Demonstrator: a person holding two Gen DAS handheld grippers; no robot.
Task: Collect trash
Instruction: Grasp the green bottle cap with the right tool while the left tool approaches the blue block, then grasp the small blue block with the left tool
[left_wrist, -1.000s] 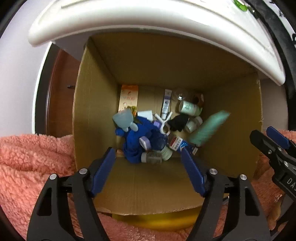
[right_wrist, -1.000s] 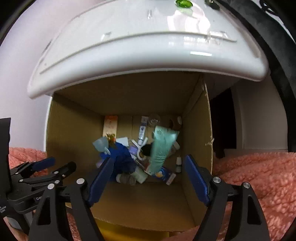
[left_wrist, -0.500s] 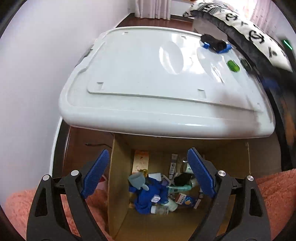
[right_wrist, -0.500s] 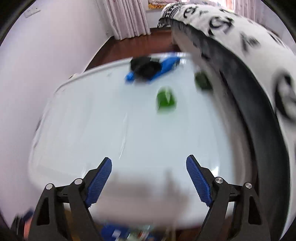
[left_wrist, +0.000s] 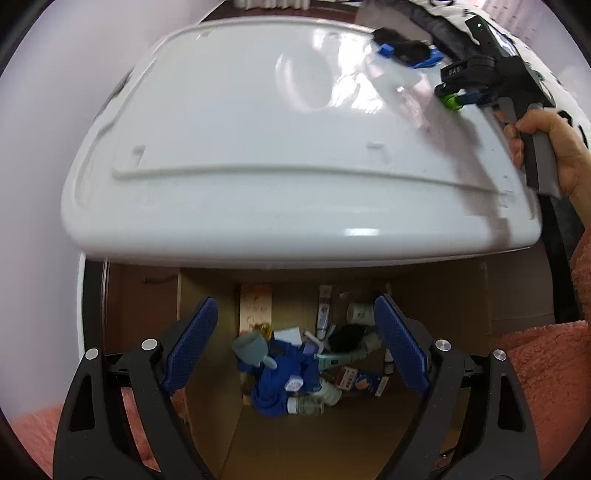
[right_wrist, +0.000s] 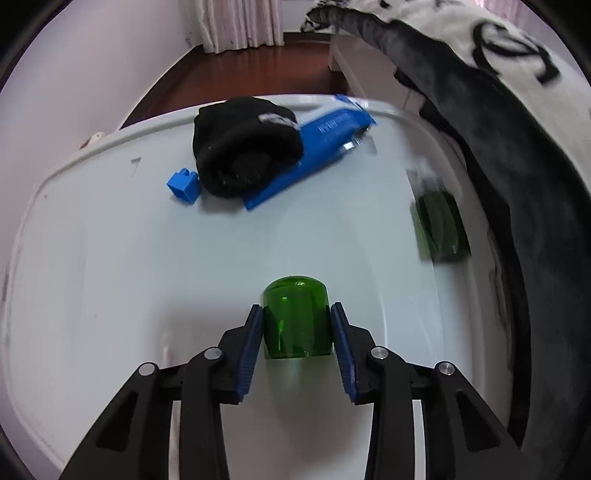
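In the right wrist view my right gripper (right_wrist: 297, 332) is shut on a small green cap (right_wrist: 295, 317) that rests on the white plastic lid (right_wrist: 110, 277). Beyond it lie a black rolled sock (right_wrist: 243, 147), a blue tube (right_wrist: 325, 147) and a small blue block (right_wrist: 183, 184). A darker green piece (right_wrist: 441, 227) lies blurred at the right. In the left wrist view my left gripper (left_wrist: 299, 347) is open and empty above a cardboard box (left_wrist: 207, 295) holding mixed trash (left_wrist: 295, 365). The right gripper (left_wrist: 458, 99) shows there on the green cap, top right.
The white lid (left_wrist: 258, 147) overhangs the box's far side. A black and white patterned cushion (right_wrist: 517, 92) borders the lid on the right. Pink fleece (left_wrist: 546, 369) lies around the box. A white wall (left_wrist: 37, 147) is at the left and wooden floor (right_wrist: 240, 70) beyond.
My right gripper has swung up from over the box to the lid and closed on the green cap. My left gripper pulled back and tilted up, and stays open.
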